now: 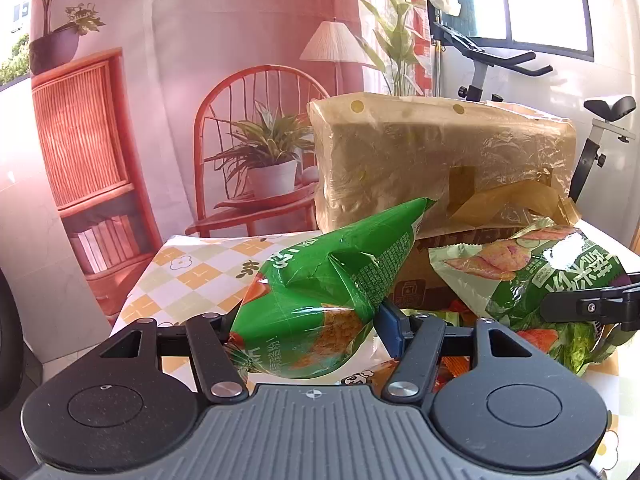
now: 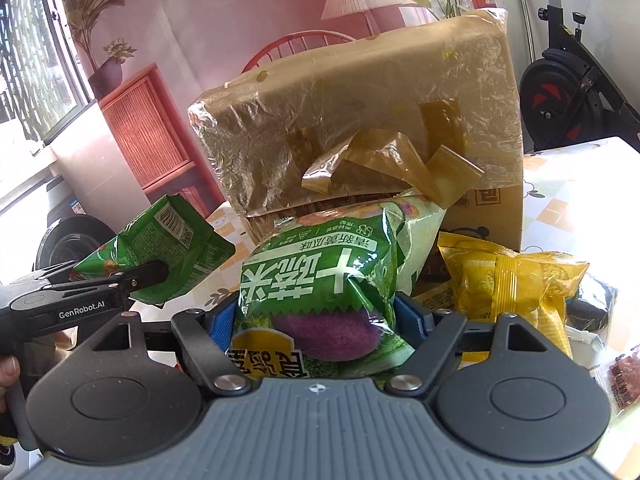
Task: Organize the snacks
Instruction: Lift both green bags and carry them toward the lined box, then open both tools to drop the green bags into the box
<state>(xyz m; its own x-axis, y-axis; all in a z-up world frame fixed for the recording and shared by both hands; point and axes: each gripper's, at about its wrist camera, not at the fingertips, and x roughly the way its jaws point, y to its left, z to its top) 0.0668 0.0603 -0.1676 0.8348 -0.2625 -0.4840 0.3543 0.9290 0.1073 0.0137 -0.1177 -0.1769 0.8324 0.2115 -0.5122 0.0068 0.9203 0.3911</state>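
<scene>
Both grippers are clamping snack bags above the checked tablecloth (image 1: 176, 280): the left gripper (image 1: 308, 324) is squeezing a crumpled green bag (image 1: 320, 288), the right gripper (image 2: 316, 316) a puffed green bag with white lettering (image 2: 320, 280). Behind them, a cardboard box (image 2: 484, 216) is standing open, its tape-wrapped flap (image 2: 360, 112) raised, a yellow bag (image 2: 508, 280) lying at its front edge

wall: pink printed backdrop (image 1: 240, 20) | window (image 1: 540, 0): bright daylight | exercise bike (image 2: 568, 92): right corner
</scene>
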